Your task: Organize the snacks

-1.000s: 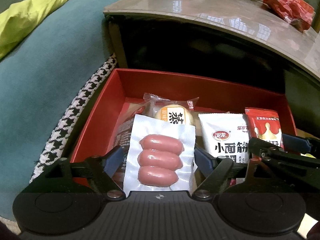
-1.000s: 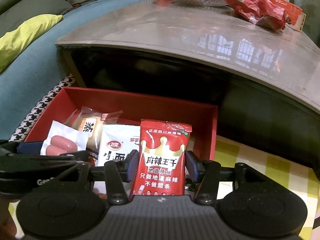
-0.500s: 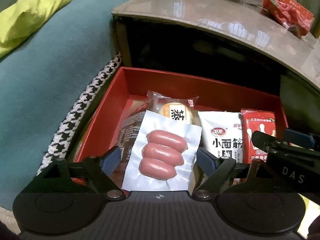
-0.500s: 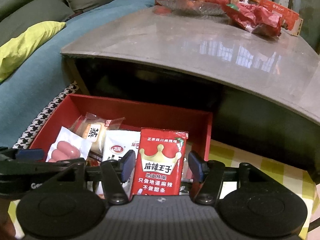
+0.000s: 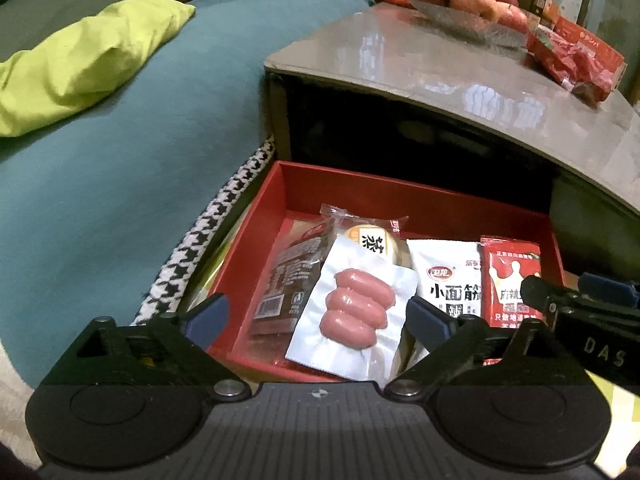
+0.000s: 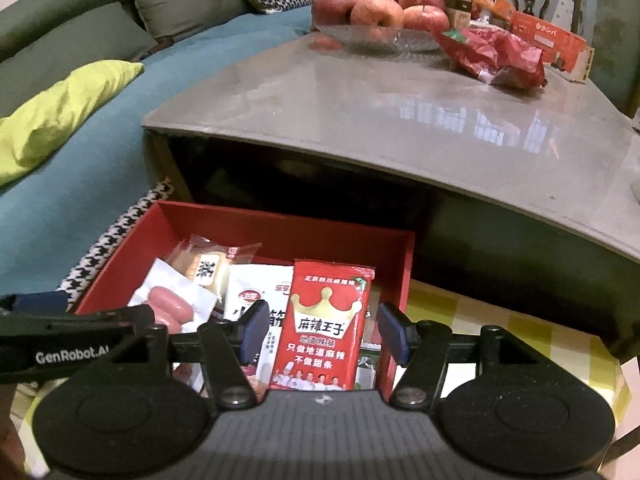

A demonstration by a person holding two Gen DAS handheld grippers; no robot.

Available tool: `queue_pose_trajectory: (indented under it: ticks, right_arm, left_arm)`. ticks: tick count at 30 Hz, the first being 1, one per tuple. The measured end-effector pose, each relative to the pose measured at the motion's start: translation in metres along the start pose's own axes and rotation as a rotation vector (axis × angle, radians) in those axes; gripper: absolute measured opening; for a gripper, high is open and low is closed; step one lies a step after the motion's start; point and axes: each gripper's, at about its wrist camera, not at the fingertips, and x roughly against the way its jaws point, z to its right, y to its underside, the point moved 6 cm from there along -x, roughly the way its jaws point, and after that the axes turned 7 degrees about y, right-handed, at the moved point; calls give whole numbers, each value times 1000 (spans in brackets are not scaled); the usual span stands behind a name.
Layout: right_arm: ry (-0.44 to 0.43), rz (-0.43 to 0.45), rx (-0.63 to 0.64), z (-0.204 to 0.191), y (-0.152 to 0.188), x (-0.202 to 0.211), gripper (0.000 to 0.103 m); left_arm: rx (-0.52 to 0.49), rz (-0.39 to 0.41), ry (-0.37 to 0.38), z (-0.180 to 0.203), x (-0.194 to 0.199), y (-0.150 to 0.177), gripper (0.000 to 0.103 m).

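A red box (image 5: 352, 184) sits on the floor by the coffee table and holds several snack packs. A white pack of three pink sausages (image 5: 352, 312) lies at its front left, over a dark packet (image 5: 288, 280) and a wrapped bun (image 5: 372, 244). A white noodle-snack pack (image 5: 448, 276) and a red spicy-strip pack (image 6: 324, 324) lie to the right. My left gripper (image 5: 316, 316) is open above the sausage pack. My right gripper (image 6: 324, 332) is open above the red pack, which also shows in the left wrist view (image 5: 508, 272).
A grey coffee table (image 6: 400, 108) overhangs the box, with a glass bowl of apples (image 6: 376, 16), a red bag (image 6: 496, 56) and orange cartons (image 6: 548, 36). A teal sofa (image 5: 120, 152) with a lime cushion (image 5: 80, 64) lies left. A yellow checked mat (image 6: 520, 332) lies right.
Both grippers have opened wider and pulled up and back from the box. The sausage pack and the red pack now lie in the box, free of the fingers.
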Motion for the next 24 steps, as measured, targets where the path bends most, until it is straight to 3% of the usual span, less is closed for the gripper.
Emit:
queue_pose_trajectory:
  ticks: [4,24]
  right_arm:
    - [-9,18,-2,-1,0,13,77]
    - [-15,4,-9,8,51,65,78]
  left_arm:
    - [-4,19,-20,0,8,4,103]
    - [-12,1,-5,14,45,53,103]
